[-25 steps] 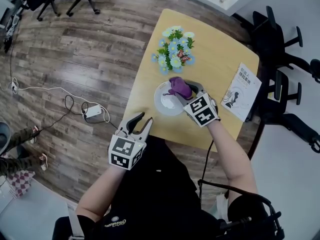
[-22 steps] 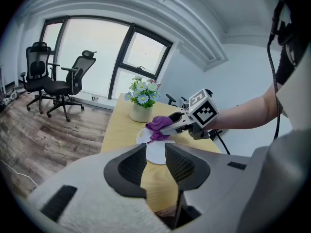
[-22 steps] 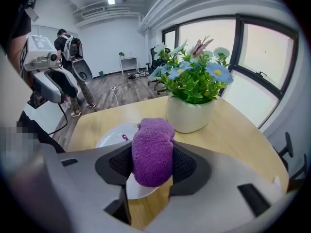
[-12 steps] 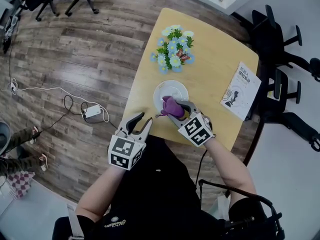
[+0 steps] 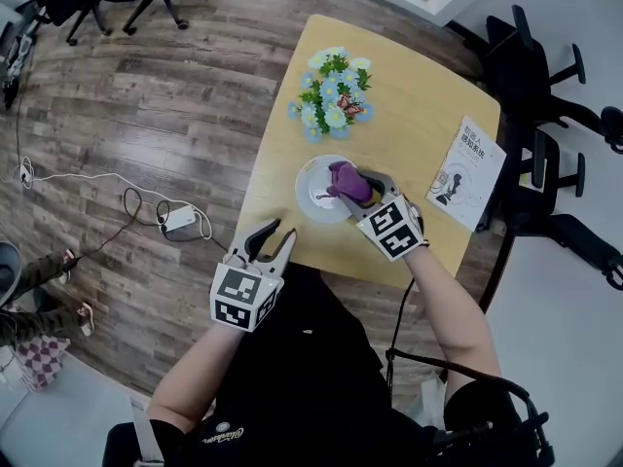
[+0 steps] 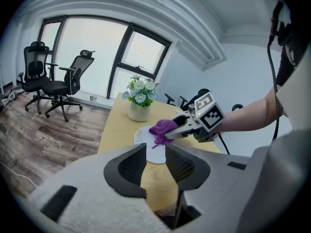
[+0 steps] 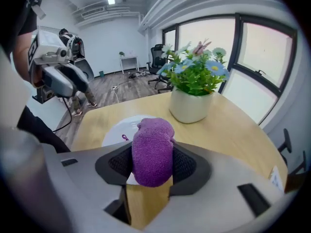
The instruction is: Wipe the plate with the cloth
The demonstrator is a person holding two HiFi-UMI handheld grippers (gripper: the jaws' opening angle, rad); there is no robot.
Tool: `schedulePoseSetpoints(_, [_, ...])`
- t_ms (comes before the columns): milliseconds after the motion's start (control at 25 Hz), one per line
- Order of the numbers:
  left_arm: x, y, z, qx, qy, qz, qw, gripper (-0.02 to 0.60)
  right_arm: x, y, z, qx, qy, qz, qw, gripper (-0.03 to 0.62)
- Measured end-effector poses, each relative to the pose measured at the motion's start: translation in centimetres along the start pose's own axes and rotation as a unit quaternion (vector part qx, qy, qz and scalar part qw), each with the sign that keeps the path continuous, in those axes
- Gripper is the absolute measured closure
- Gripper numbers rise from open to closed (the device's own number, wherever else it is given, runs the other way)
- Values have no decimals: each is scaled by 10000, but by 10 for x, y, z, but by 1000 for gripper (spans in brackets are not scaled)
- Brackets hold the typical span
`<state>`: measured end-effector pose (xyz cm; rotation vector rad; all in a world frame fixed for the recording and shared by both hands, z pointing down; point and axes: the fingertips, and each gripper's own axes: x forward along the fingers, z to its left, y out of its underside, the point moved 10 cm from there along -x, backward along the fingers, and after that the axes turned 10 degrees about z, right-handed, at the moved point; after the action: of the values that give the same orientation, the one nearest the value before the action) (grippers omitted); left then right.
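A white plate (image 5: 313, 195) lies on the wooden table (image 5: 419, 115), near its front left edge. My right gripper (image 5: 352, 185) is shut on a purple cloth (image 5: 348, 181) and holds it over the plate's right side. In the right gripper view the purple cloth (image 7: 152, 152) bulges between the jaws, with the plate (image 7: 116, 132) just beyond. My left gripper (image 5: 273, 246) hovers off the table's front edge, open with nothing in it. In the left gripper view the plate (image 6: 151, 148) and cloth (image 6: 162, 127) show past the open left gripper (image 6: 155, 166).
A white pot of blue and white flowers (image 5: 333, 95) stands behind the plate. A booklet (image 5: 467, 173) lies at the table's right edge. Office chairs (image 5: 545, 86) stand to the right, cables and a power strip (image 5: 180, 219) lie on the floor at left.
My right gripper with the cloth swept from the plate's far right toward its near edge, then back up to the plate's right side. The left gripper stayed still.
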<state>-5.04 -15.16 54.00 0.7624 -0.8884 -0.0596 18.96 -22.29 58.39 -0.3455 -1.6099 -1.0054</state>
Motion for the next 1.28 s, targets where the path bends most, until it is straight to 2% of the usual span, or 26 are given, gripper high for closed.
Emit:
schedulePoseSetpoints(120, [-1, 1, 0, -2, -2, -6, 10000, 456, 0, -7, -20, 174, 207, 16, 9996, 405])
schedulePoseSetpoints(240, [-2, 2, 1, -15, -17, -4, 10000, 456, -1, -10, -21, 149, 198, 32, 9997, 405])
schedulePoseSetpoints(440, [1, 0, 0, -23, -19, 1, 10000, 456, -6, 1, 1, -36, 7, 16, 10000, 405])
schedulePoseSetpoints(760, [5, 0, -3, 54, 44, 27, 10000, 456, -12, 16, 56, -86, -566, -68, 9983, 405])
schedulePoseSetpoints(840, [5, -1, -5, 72, 57, 28, 10000, 456, -10, 20, 59, -96, -582, -25, 9983, 405])
schedulePoseSetpoints(1280, [5, 1, -5, 78, 48, 68, 9999, 456, -14, 14, -24, 112, 350, 105, 9993, 405])
